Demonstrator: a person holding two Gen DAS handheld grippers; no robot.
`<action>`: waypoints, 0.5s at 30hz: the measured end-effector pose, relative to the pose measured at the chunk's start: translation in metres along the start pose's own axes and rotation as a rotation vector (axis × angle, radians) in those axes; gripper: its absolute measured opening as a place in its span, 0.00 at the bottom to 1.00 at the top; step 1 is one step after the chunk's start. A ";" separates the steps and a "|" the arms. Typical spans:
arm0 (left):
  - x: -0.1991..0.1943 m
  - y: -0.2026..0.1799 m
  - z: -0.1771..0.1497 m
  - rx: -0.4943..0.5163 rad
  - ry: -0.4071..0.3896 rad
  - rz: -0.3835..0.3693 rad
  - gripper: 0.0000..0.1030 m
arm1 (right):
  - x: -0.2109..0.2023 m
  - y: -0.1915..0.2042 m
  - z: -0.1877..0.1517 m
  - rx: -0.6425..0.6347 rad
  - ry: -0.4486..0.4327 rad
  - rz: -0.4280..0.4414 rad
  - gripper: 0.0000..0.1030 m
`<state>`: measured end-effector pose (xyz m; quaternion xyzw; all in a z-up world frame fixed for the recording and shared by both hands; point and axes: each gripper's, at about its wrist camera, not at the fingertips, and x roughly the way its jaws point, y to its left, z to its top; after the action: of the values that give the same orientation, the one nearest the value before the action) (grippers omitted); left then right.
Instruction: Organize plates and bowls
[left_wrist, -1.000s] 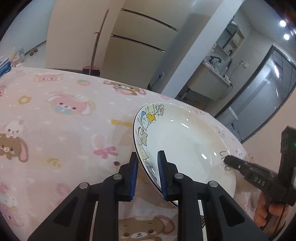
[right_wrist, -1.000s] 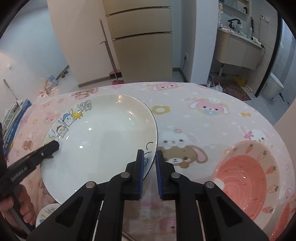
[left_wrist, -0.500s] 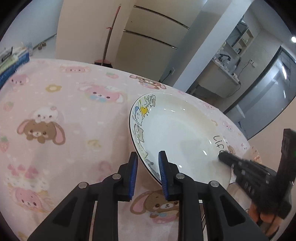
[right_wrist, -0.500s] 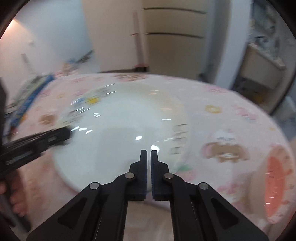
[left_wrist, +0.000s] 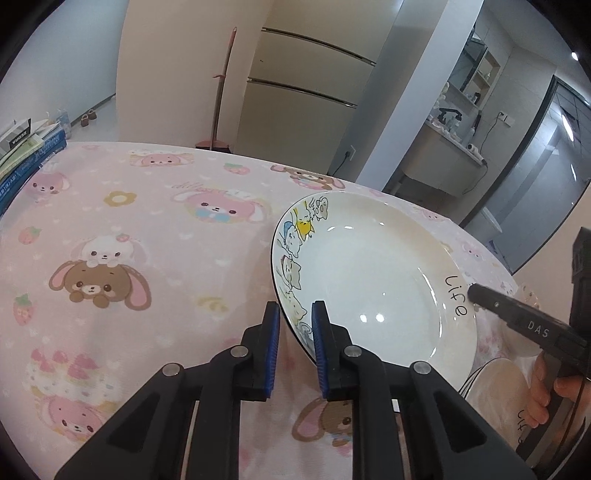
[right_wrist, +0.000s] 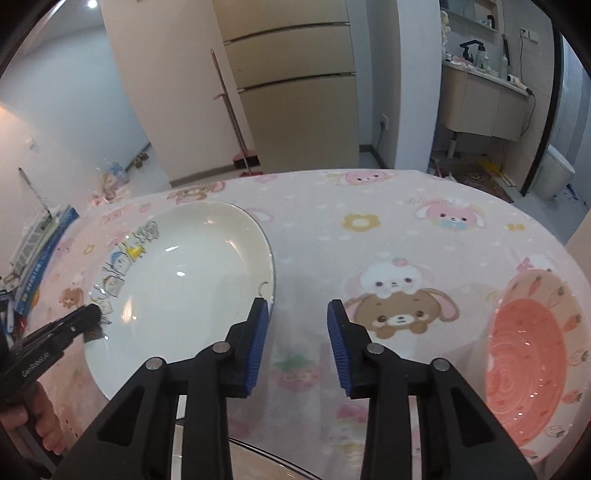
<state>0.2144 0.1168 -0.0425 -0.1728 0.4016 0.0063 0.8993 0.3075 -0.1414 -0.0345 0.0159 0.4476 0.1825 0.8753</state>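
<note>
On the pink cartoon tablecloth, I have the white plate tilted up, its near rim clamped between the pads of my left gripper. My right gripper has just been opening and stands released, nothing between its jaws, the plate's edge just beside its left pad. A pink bowl sits well off to its right.

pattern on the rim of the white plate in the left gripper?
Cartoon cats on the white plate, "Life" handwritten opposite; clearest in left wrist view.
</note>
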 end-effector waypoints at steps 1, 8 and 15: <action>0.001 0.002 0.000 -0.003 -0.002 -0.010 0.18 | 0.002 0.000 -0.001 0.005 0.019 0.024 0.30; 0.001 0.015 -0.001 -0.053 -0.011 -0.103 0.19 | 0.023 0.009 -0.011 0.038 0.086 0.181 0.18; 0.007 0.015 0.000 -0.054 0.023 -0.123 0.23 | 0.024 0.006 -0.011 0.054 0.103 0.224 0.16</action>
<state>0.2165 0.1296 -0.0518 -0.2215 0.4005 -0.0400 0.8882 0.3097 -0.1289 -0.0589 0.0799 0.4923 0.2675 0.8244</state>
